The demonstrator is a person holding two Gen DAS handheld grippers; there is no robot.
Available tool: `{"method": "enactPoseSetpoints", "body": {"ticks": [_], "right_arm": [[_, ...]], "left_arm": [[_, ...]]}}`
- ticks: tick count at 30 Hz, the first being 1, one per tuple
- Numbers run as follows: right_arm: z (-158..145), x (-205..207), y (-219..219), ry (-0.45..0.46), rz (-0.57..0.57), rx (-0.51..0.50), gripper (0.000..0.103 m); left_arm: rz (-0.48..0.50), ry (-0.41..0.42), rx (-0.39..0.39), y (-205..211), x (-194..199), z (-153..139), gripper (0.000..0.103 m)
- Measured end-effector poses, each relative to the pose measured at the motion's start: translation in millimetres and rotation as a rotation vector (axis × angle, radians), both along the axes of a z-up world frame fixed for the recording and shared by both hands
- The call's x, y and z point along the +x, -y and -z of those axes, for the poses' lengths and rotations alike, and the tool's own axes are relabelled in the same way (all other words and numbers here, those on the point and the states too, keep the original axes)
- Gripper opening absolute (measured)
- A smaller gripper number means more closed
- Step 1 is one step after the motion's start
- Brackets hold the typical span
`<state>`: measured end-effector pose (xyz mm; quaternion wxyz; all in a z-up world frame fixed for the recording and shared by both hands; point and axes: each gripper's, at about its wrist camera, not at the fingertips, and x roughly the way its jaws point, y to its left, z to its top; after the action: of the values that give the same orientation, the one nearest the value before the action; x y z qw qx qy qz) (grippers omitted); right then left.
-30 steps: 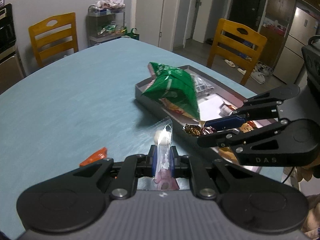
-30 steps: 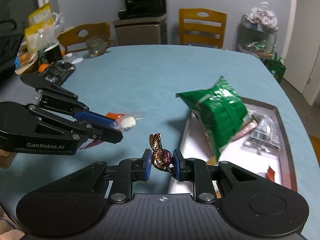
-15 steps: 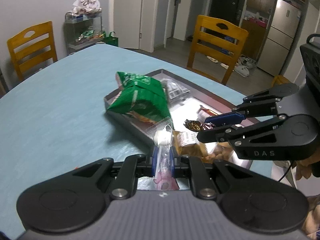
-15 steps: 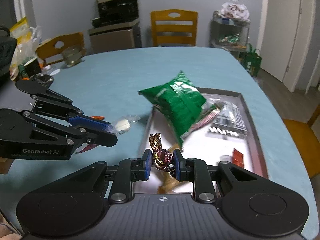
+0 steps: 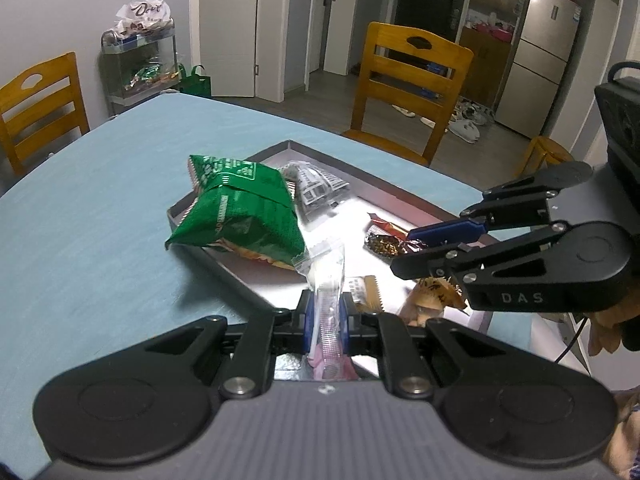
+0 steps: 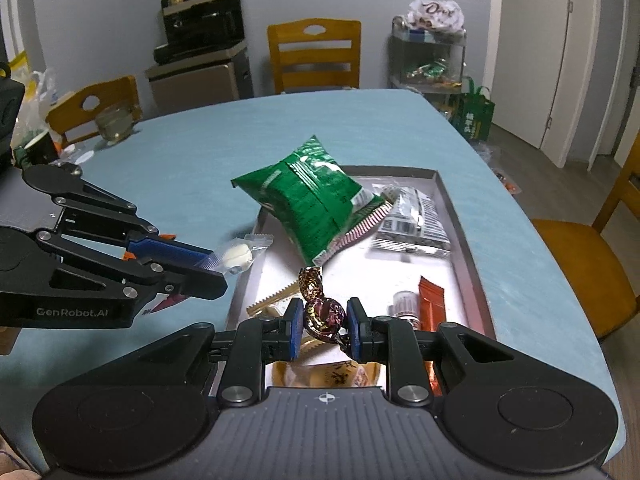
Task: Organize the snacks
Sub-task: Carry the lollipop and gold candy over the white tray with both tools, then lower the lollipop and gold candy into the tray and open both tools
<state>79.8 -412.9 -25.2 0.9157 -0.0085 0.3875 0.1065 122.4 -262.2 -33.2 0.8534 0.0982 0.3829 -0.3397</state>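
Left wrist: tray point(image 5: 400, 196) nearer than before.

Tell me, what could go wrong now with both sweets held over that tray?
The green snack bag overhangs the tray rim and could slide off if bumped. The left gripper pinches only the clear wrapped candy's wrapper, so it may slip. The right gripper may drop the foil-wrapped chocolate onto crowded snacks.
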Motion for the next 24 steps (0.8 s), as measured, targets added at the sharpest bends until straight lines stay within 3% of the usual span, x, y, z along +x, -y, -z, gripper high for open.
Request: {"method": "enactPoseSetpoints", "body": {"ticks": [24], "right_arm": [[21, 0, 41, -0.060, 0.092, -0.013, 0.025]], "left_arm": [[0.067, -0.062, 0.060, 47, 16, 32, 0.008]]}}
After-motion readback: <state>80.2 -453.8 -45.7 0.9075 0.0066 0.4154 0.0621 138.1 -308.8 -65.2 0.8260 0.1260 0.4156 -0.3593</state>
